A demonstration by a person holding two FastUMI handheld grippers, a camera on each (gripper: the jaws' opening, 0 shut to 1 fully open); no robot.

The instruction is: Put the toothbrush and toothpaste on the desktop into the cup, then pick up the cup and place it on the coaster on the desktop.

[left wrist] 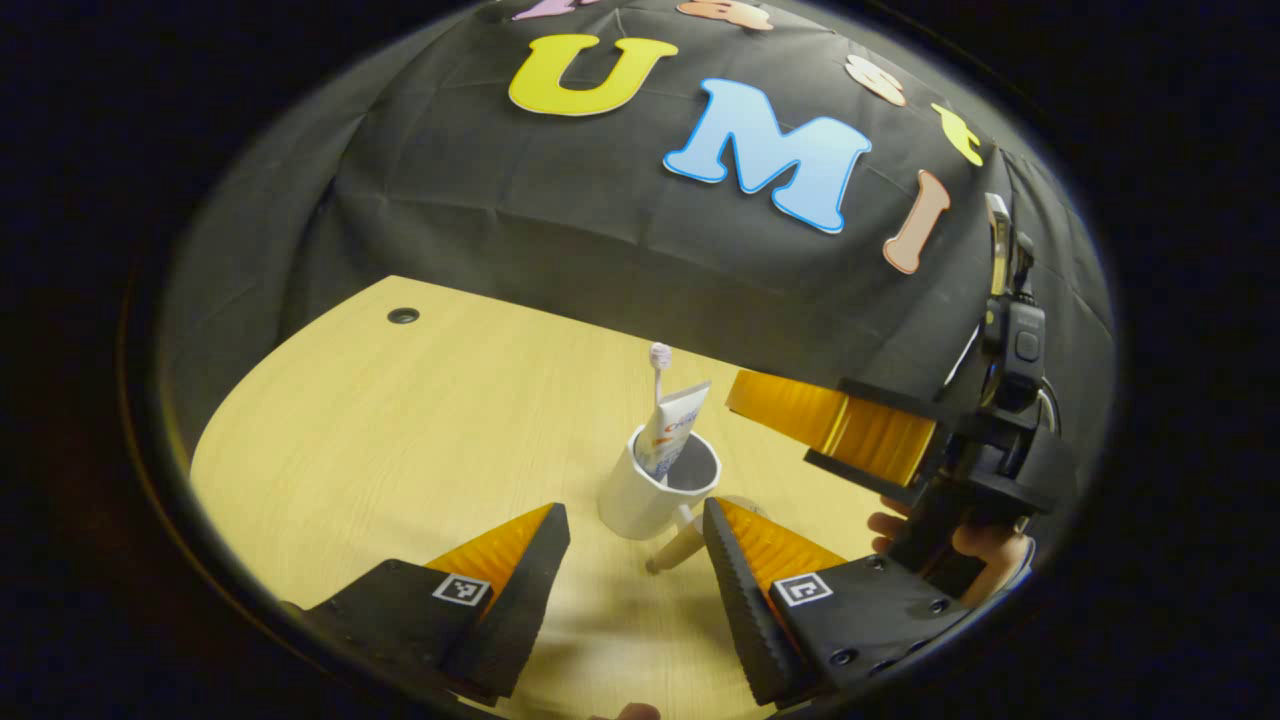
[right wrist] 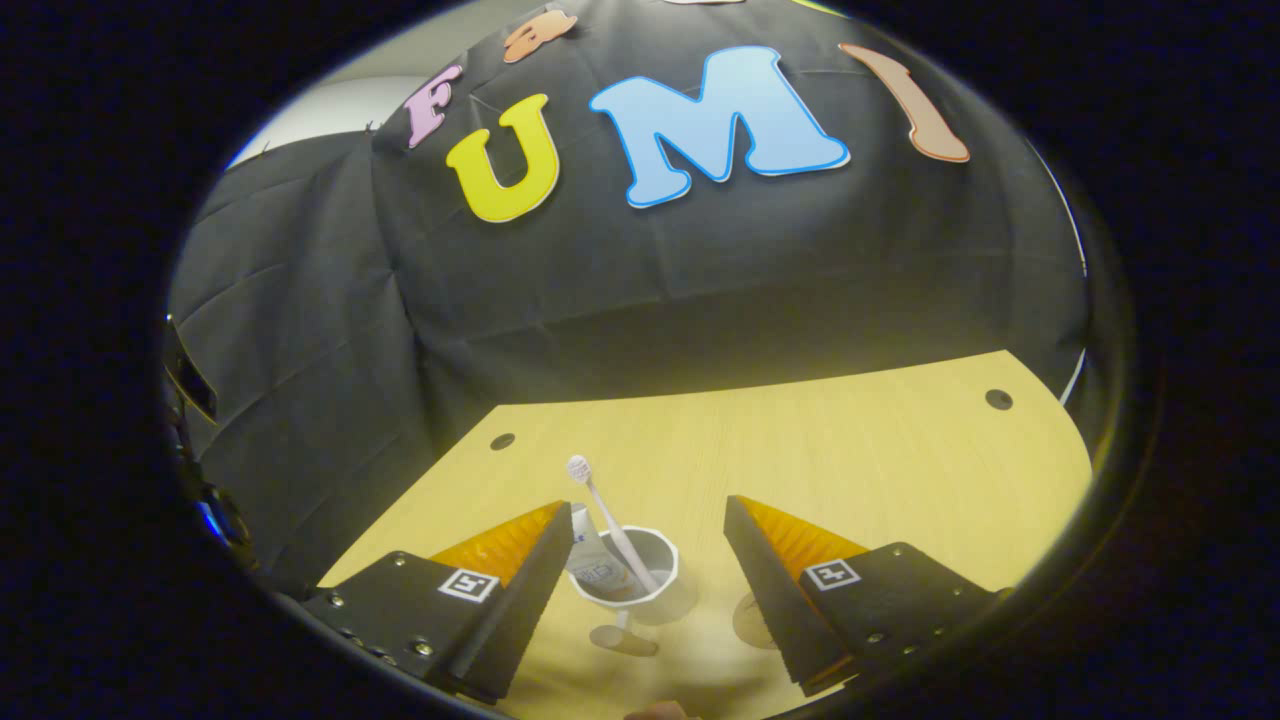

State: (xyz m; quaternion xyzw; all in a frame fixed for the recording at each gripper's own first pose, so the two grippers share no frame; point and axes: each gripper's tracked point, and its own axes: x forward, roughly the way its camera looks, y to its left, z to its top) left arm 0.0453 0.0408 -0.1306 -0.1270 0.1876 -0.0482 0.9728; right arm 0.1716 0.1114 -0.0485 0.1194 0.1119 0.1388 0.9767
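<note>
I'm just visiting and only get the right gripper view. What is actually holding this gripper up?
Observer: In the left gripper view, a person's hand holds the right gripper from below. The gripper is off to the right of the cup.
Operator: And where is the other gripper?
Observer: The left gripper is low over the desk. Its fingers are apart and the cup is just beyond their tips.
</note>
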